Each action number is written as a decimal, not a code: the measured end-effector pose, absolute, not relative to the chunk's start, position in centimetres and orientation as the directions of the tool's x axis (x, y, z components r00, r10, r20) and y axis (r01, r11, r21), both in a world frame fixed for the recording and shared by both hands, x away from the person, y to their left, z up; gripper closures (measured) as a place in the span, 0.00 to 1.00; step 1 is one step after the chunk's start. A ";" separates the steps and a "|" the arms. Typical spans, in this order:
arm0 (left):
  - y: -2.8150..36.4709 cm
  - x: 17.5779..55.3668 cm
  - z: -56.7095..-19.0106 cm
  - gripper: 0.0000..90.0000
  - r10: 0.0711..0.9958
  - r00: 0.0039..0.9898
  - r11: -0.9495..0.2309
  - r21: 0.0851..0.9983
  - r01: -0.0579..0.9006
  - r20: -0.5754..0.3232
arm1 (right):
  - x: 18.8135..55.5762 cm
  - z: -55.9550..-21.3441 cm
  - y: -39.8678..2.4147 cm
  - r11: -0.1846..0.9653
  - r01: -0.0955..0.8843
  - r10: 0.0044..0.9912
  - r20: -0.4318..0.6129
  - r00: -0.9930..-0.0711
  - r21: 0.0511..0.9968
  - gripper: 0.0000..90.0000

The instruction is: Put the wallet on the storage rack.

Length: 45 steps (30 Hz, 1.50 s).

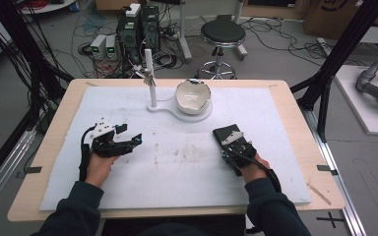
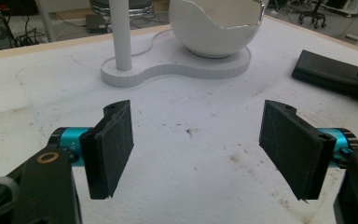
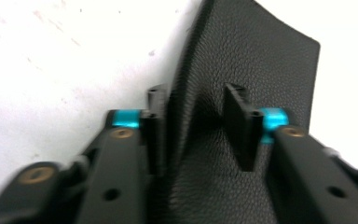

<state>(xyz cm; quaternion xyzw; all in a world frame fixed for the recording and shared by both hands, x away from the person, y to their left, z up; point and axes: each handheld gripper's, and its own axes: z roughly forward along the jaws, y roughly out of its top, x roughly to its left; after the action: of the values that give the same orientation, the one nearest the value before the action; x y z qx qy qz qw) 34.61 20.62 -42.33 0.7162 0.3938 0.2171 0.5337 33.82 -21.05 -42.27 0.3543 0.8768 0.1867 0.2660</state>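
Wallet [image 3: 242,60], black with a grained leather look, lies flat on the white mat [image 1: 177,162], to the right of the white stand [image 1: 174,109] and nearer the person than it. In the high view the wallet [image 1: 228,133] sits just ahead of the right gripper [image 1: 234,147], whose tips are over its near end. The right gripper view shows that gripper [image 3: 196,126] with its jaws narrowed: the left jaw sits at the wallet's long edge, the right jaw is over the leather, and a raised fold of the wallet stands between them. Whether the pads already press on that fold I cannot tell, since the picture is blurred.

The stand carries a white bowl [image 1: 193,96] with a jagged, broken-looking rim on its round end and a thin upright post [image 1: 150,78] on its smaller end; something small hangs on the post partway up. To the left of the stand, and nearer the person, the left gripper [image 1: 128,135] rests low over the mat. In its own view the left gripper [image 2: 196,149] has its jaws wide apart with bare, stained mat between them.
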 end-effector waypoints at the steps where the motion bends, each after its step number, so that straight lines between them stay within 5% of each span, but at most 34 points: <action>1: 20.7 34.6 -42.3 0.29 0.798 0.592 -0.116 0.936 0.333 -0.112 | 33.9 -42.0 -21.4 0.664 0.523 0.733 -0.327 -0.597 0.534 0.82; 5: 20.7 34.7 -42.4 0.29 0.799 0.590 -0.110 0.935 0.338 -0.119 | 34.1 -41.3 -22.2 0.617 0.523 0.762 -0.280 -0.584 0.588 0.86; 11: 20.8 34.8 -42.4 0.29 0.795 0.594 -0.111 0.934 0.338 -0.121 | 34.1 -38.4 -25.8 0.388 0.522 0.822 -0.030 -0.568 0.760 0.92; 15: 20.8 34.7 -42.4 0.29 0.797 0.592 -0.107 0.935 0.337 -0.122 | 34.2 -38.2 -26.8 0.324 0.539 0.829 0.040 -0.557 0.778 0.91; 25: 20.9 34.7 -42.5 0.29 0.799 0.589 -0.108 0.934 0.340 -0.122 | 34.7 -38.0 -28.9 0.251 0.551 0.901 0.016 -0.434 0.796 0.85; 41: 20.8 34.8 -42.6 0.29 0.797 0.592 -0.110 0.932 0.345 -0.124 | 35.8 -39.6 -29.1 0.326 0.600 0.883 -0.008 -0.469 0.730 0.57; 45: 20.8 34.8 -42.6 0.29 0.796 0.593 -0.112 0.933 0.343 -0.123 | 36.1 -39.7 -29.0 0.368 0.603 0.868 -0.028 -0.496 0.708 0.69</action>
<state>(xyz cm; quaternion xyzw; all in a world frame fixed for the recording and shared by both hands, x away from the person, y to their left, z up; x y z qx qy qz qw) 34.77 20.84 -42.56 0.7147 0.3983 0.2121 0.5344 36.06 -28.97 -39.75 0.4589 0.8014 0.3249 0.2037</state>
